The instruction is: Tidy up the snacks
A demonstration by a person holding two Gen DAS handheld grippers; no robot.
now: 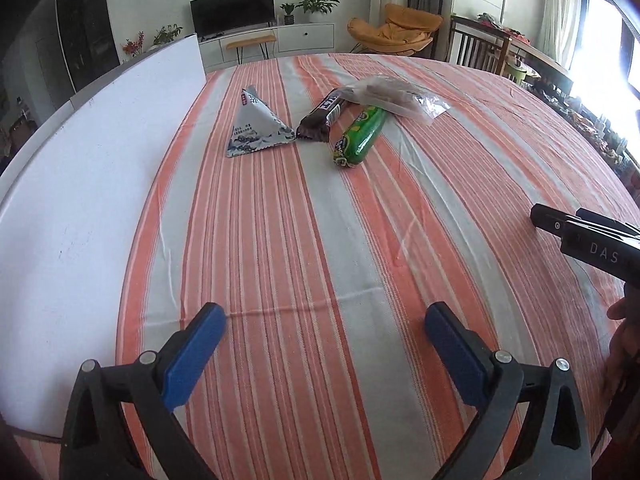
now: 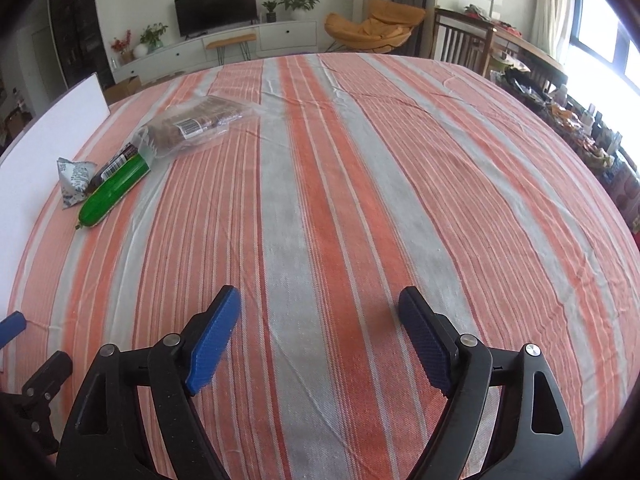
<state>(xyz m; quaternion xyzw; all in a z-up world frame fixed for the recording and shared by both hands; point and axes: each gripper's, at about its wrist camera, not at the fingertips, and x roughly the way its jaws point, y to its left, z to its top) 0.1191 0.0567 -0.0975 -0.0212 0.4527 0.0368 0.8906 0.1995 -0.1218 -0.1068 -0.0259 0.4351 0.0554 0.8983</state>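
Several snacks lie together on the striped tablecloth point(image 1: 320, 240): a white-and-blue pyramid pack point(image 1: 256, 124), a dark brown bar point(image 1: 322, 114), a green roll point(image 1: 358, 136) and a clear bag of brown biscuits point(image 1: 390, 96). In the right wrist view they sit far left: the pyramid pack point(image 2: 74, 180), the green roll point(image 2: 114, 190), the dark bar point(image 2: 116, 162) partly hidden behind the roll, and the clear bag point(image 2: 192, 126). My left gripper point(image 1: 326, 320) is open and empty, well short of the snacks. My right gripper point(image 2: 320, 304) is open and empty over bare cloth.
A white board point(image 1: 80, 184) lies along the table's left side, also seen in the right wrist view point(image 2: 44, 140). The right gripper's body point(image 1: 592, 236) shows at the left view's right edge. Chairs and a cluttered side table stand beyond the far right edge.
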